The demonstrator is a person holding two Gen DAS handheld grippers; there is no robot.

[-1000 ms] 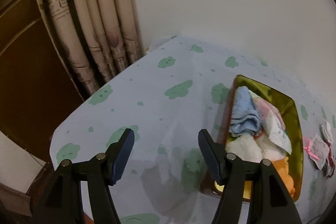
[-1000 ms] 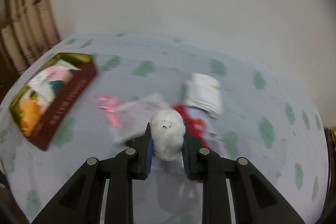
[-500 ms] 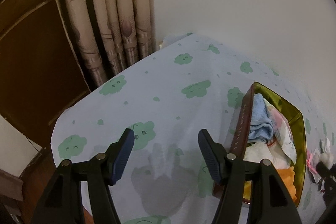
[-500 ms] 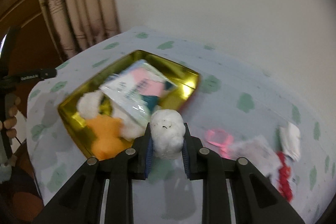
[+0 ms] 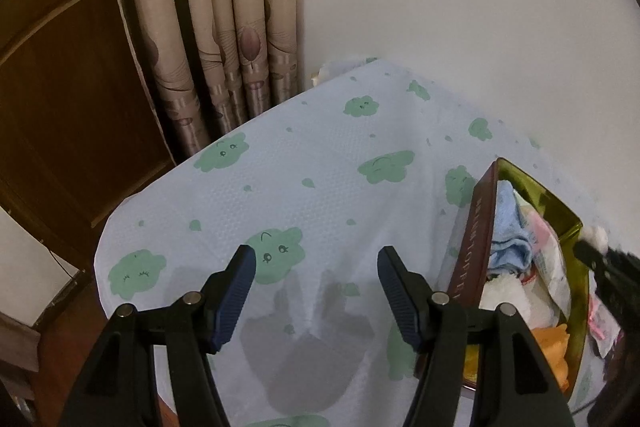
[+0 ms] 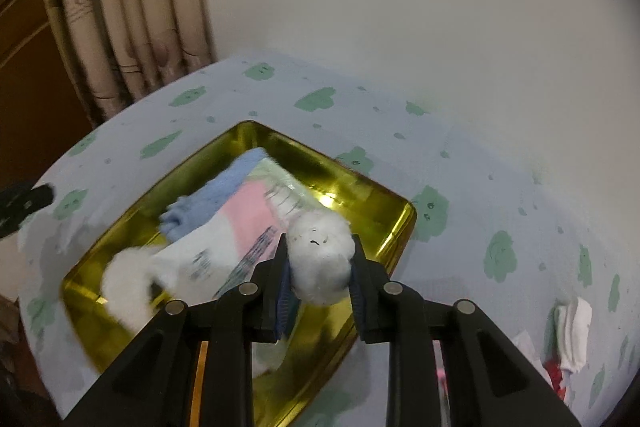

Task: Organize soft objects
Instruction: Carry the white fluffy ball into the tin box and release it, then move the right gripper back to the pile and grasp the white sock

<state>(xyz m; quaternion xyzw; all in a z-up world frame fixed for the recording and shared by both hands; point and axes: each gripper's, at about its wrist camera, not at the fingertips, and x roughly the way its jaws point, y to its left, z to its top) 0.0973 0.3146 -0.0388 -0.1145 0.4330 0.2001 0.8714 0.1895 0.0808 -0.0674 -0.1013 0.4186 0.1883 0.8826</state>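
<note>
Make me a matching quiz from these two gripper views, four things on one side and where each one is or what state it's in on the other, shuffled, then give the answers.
Things:
1. white fluffy ball
2. blue towel
3. left gripper
4. folded white cloth

Places or states:
A. open, above the bare tablecloth
B. lying in the gold tin
C. on the tablecloth outside the tin
D. clamped in the right gripper

Pairs: 1-D, 2-B, 3-A, 4-C

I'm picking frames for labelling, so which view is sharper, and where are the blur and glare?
Left wrist view is sharp: tablecloth print crisp, jaw shadows dark below. Right wrist view is motion-blurred across the gold tin contents, with glare on its inner wall; only the white ball stays fairly crisp.
</note>
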